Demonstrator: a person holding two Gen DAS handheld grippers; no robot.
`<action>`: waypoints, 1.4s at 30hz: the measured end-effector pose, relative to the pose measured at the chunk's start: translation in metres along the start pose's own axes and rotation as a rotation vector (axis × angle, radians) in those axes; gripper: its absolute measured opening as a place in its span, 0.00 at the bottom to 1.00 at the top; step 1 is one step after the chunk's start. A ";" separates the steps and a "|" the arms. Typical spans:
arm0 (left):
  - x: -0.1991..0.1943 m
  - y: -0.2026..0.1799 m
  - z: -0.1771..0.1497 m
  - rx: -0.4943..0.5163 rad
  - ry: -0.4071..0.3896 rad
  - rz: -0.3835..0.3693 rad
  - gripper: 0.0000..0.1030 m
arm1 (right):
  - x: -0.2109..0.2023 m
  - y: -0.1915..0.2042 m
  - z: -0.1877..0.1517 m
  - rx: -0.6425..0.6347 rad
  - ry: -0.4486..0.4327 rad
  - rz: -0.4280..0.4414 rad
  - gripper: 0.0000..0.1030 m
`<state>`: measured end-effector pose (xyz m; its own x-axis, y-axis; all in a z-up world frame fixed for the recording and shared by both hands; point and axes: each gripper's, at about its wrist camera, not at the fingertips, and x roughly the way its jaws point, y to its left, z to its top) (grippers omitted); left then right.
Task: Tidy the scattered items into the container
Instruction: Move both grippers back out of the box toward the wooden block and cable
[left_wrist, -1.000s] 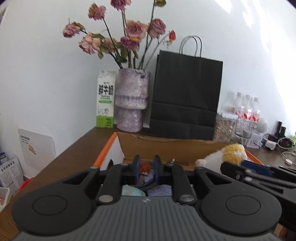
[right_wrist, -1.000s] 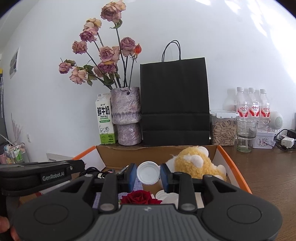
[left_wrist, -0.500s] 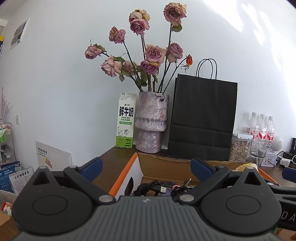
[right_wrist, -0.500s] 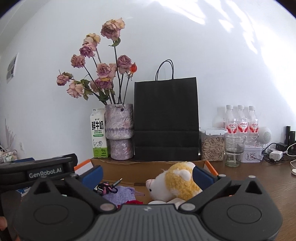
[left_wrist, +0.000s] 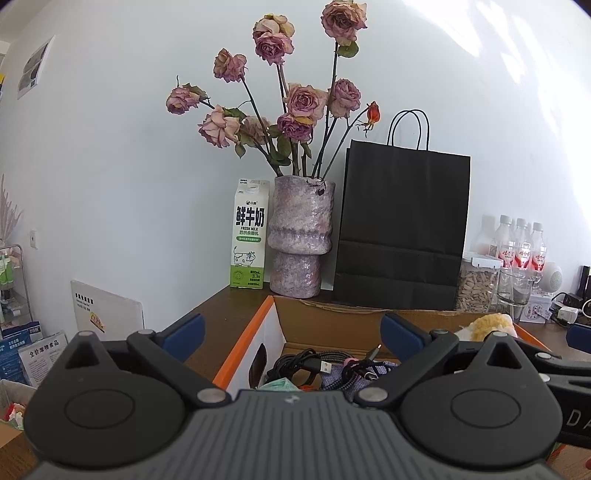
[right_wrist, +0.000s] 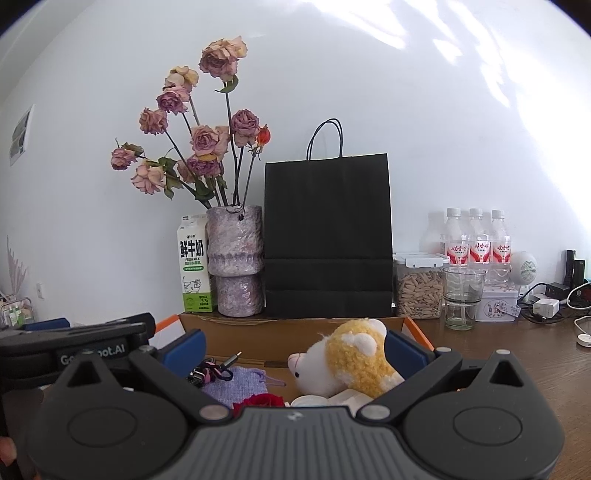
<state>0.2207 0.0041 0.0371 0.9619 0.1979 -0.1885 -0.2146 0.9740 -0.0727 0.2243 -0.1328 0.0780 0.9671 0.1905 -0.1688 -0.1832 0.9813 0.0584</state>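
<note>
Left claw spread wide, nothing between the blue pads. Right claw same: released, empty. Both point over the near edge of the open brown cardboard box with orange-edged flaps, which sits on the dark wooden table.

Inside the box, left wrist view: tangle of black and braided USB cables at the left end, lying partly on a lilac woven cloth; a bit of teal fabric near the front wall.

Right wrist view: yellow-and-white plush toy lying on its side at the right end of the box, snout toward the middle. Lilac cloth in front of centre, red rose head just in front of it, white round lid and a white flat piece beside the plush, both partly hidden by the claw body.

Behind the box against the wall: green-and-white milk carton, mottled purple vase of dried pink roses, black paper carrier bag, touching side by side.
</note>
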 end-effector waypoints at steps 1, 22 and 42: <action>0.000 0.000 0.000 0.000 0.000 0.000 1.00 | 0.000 0.000 0.000 -0.001 0.001 0.000 1.00; -0.013 0.000 -0.014 0.044 0.001 -0.011 1.00 | -0.011 0.000 -0.011 -0.044 0.002 -0.006 1.00; -0.033 0.002 -0.025 0.095 0.009 -0.005 1.00 | -0.031 -0.005 -0.025 -0.085 0.009 -0.030 1.00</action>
<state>0.1842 -0.0037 0.0183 0.9612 0.1923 -0.1975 -0.1923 0.9811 0.0198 0.1905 -0.1432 0.0587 0.9708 0.1607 -0.1783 -0.1687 0.9852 -0.0307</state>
